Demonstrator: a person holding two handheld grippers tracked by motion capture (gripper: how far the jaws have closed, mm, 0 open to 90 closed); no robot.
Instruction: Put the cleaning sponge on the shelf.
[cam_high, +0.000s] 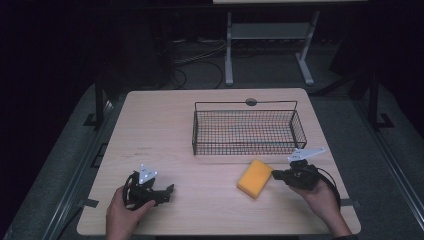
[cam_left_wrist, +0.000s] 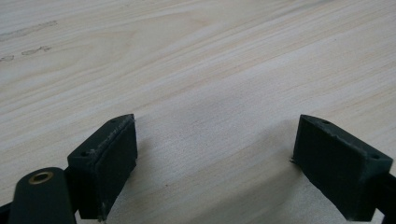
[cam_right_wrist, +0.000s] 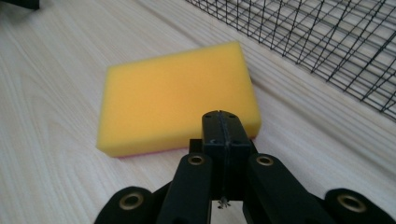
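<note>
Yellow rectangular foam sponge (cam_high: 255, 178) on table before black wire basket (cam_high: 248, 131) (not yet in) | right gripper (cam_right_wrist: 222, 125) closed, empty, at sponge's edge | left gripper (cam_left_wrist: 215, 154) wide open, empty

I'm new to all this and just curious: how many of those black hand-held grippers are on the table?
2. The left gripper is at the table's near left, jaws open over bare wood. The right gripper is at the near right, jaws shut, beside the yellow sponge.
</note>
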